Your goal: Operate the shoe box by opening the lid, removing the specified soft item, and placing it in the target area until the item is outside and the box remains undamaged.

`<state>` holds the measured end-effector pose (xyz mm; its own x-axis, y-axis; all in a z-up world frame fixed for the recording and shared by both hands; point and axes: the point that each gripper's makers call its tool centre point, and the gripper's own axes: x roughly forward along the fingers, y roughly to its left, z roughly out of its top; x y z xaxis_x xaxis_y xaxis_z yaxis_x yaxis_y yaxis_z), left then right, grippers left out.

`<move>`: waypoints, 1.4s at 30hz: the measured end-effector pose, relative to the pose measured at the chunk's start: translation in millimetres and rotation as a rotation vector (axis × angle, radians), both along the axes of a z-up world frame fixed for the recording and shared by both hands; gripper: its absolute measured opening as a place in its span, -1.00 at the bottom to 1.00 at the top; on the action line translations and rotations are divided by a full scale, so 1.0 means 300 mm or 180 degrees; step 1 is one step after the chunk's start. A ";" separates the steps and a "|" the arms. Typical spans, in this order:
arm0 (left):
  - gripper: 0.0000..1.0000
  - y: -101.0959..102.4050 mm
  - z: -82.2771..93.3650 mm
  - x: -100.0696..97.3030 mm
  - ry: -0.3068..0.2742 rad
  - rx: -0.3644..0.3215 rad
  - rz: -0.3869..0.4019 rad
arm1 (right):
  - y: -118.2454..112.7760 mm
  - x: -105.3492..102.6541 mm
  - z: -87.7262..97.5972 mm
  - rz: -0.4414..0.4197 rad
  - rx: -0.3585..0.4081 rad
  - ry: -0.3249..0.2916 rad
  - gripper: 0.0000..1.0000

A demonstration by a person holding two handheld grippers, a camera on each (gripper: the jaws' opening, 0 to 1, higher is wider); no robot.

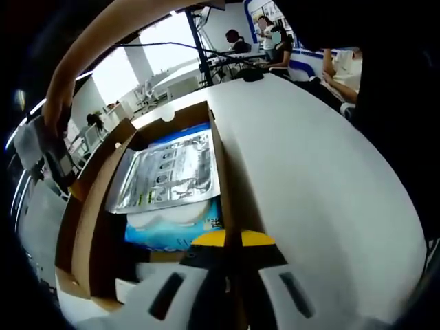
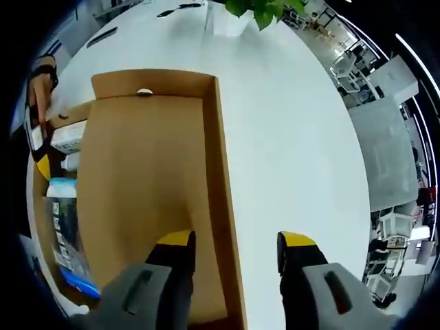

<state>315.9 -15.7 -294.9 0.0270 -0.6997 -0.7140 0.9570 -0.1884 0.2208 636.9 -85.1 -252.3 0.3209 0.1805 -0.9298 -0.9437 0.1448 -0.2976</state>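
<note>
While the lid stands raised with your right gripper astride its free edge, one jaw on the inner face and one on the outer, note the holdings as follows:

Shoe box: brown cardboard, on the white table, interior open to the left gripper view.

Contents: a silver foil pouch lying uppermost; under it a blue-and-white soft pack, its near end close to your left gripper. Which of the two is the specified soft item you cannot tell from here.

Left gripper: jaws close together over the box's right-hand wall at the near end. Whether they pinch that wall or merely sit over it cannot be told.

Right gripper: jaws parted, the lid's edge between them, a clear gap on the outer side, so not clamped.

Also present: the other gripper and a hand at the far side of the box in the right gripper view; a green plant beyond it.

Step in hand, by judgement: opening largely done, removal not begun.

Next move calls for: lid kept back without creasing its hinge, left gripper brought inward over the contents, jaws parted, a light pinch on the item alone, clear of the cardboard
</note>
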 end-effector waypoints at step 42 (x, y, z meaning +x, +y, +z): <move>-0.93 0.007 -0.004 0.005 0.0002 0.0049 0.0058 | 0.012 -0.289 0.376 -0.0245 0.1189 -0.0463 0.01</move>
<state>317.3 -13.7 -296.1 0.0393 -0.6881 -0.7246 0.9603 -0.1743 0.2176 550.1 -81.6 -139.4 0.4700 0.4675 -0.7487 -0.8778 0.3368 -0.3406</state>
